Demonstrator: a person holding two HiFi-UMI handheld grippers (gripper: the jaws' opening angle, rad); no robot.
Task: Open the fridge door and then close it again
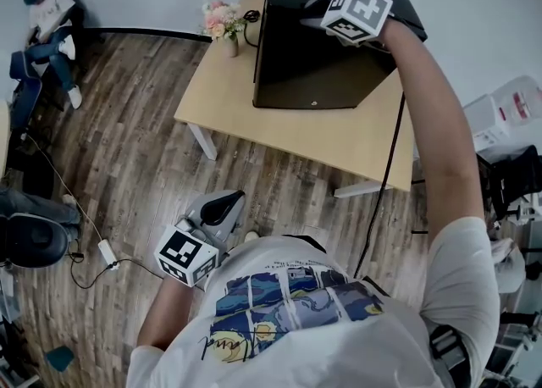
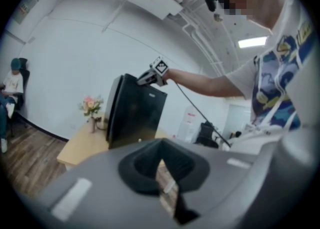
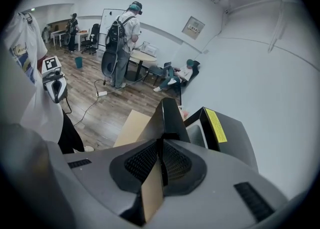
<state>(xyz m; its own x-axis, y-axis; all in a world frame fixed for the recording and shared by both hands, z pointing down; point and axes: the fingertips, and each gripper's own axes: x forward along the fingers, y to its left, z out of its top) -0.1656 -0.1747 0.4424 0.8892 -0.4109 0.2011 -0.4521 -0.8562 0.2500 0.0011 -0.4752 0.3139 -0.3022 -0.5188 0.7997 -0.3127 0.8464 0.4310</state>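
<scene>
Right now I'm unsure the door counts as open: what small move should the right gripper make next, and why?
Probably pull the fridge door a little wider. The right gripper has its fingers clamped on the door's top edge, and only a narrow gap shows between the door and the fridge body, so it looks ajar rather than fully open.

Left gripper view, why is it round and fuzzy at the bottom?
Left gripper view: the wide-angle lens bends the room into a circle with dark corners; the grey left gripper, so close, is blurred; the black fridge farther off looks sharper. Head view: much less bent.
</scene>
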